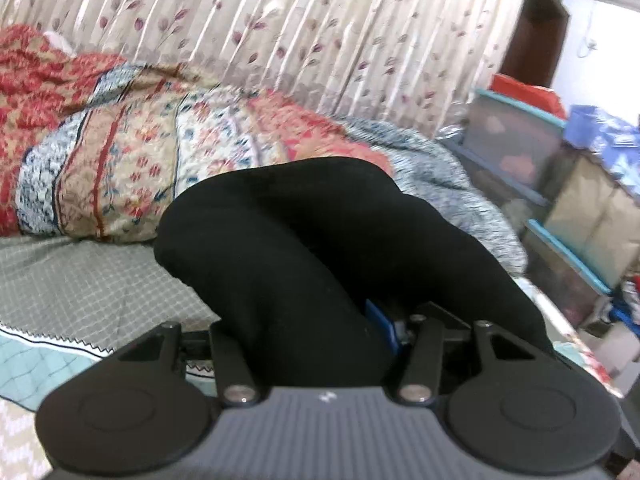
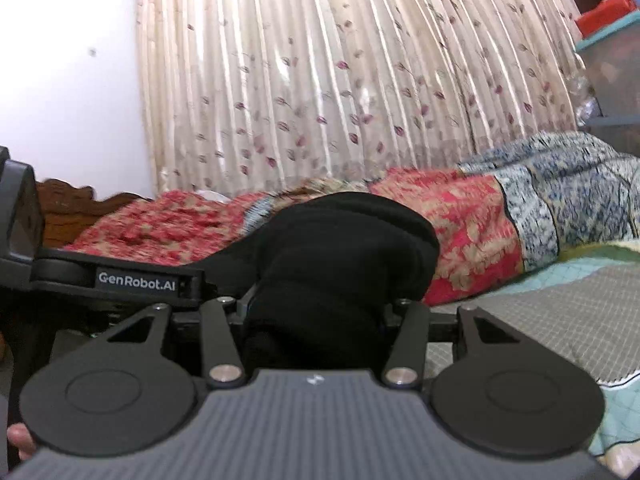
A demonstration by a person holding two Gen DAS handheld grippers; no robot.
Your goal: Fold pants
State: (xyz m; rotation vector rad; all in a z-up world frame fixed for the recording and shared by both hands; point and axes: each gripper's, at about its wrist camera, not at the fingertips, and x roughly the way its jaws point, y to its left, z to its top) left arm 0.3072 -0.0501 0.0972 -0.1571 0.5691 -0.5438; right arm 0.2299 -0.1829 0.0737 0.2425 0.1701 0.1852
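Observation:
The black pants [image 1: 320,240] hang bunched over my left gripper [image 1: 324,320], which is shut on the cloth; its fingertips are hidden under the fabric. In the right wrist view the black pants [image 2: 340,264] drape over my right gripper [image 2: 316,320] too, which is shut on them with the fingertips hidden. Both grippers hold the pants lifted above the checked bed sheet [image 1: 88,280]. The left gripper's body [image 2: 100,276] shows at the left of the right wrist view, close beside the right gripper.
A rolled floral quilt [image 1: 140,160] lies along the back of the bed, also in the right wrist view [image 2: 480,224]. A flowered curtain [image 1: 300,32] hangs behind. Stacked plastic drawers and boxes [image 1: 540,184] stand at the right. The checked sheet [image 2: 540,320] spreads to the right.

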